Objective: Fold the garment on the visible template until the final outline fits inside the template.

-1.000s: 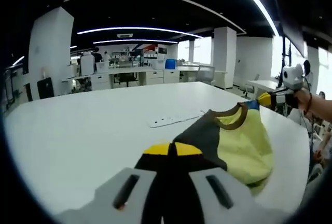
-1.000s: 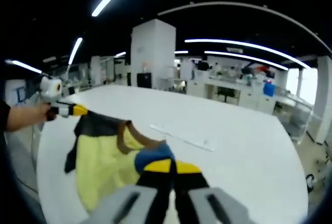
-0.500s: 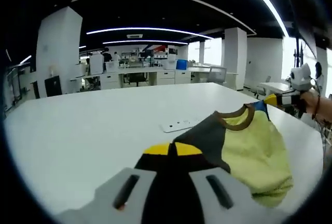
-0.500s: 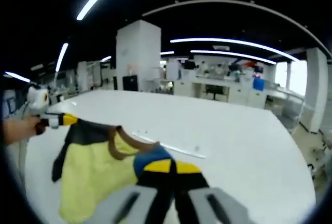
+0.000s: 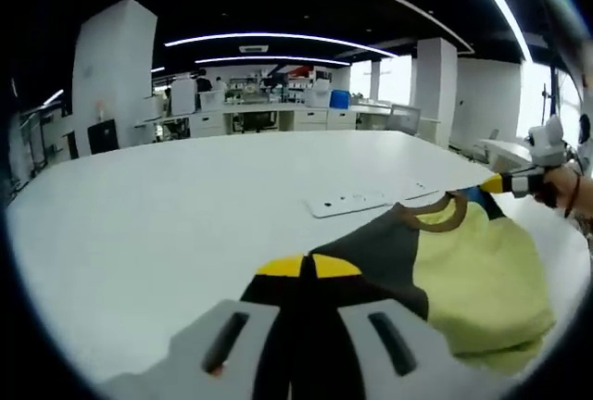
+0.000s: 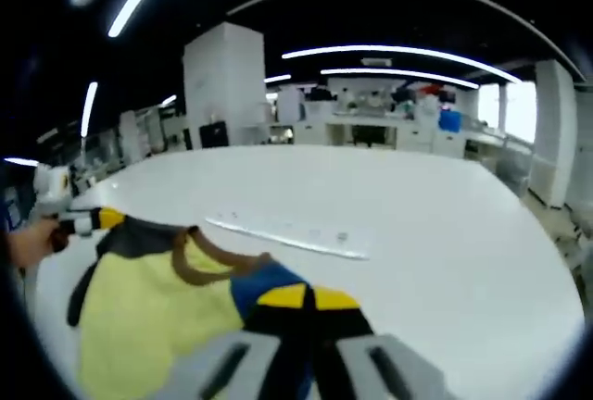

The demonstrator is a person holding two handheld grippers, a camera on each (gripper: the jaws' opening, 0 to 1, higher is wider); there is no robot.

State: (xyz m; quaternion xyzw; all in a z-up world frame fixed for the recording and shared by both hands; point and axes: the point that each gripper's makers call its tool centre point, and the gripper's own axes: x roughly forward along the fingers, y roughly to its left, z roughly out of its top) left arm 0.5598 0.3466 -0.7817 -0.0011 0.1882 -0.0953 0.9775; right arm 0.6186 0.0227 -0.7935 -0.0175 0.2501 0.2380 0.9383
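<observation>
Garment [image 5: 463, 270] hangs stretched between your two tools over the white counter [image 5: 167, 206], collar up, its long axis running tool to tool: left tool [image 5: 308, 266] is clamped on the dark shoulder, right tool [image 6: 306, 296] on the blue one. By my reading no fold is made yet, and the pale strip [image 6: 287, 233] on the counter may be the template; I cannot tell.

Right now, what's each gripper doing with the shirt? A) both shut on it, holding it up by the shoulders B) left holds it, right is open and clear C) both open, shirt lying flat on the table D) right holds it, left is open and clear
A: the left gripper pinches the dark shoulder and the right gripper the blue shoulder of the shirt, which hangs between them over the table.
</observation>
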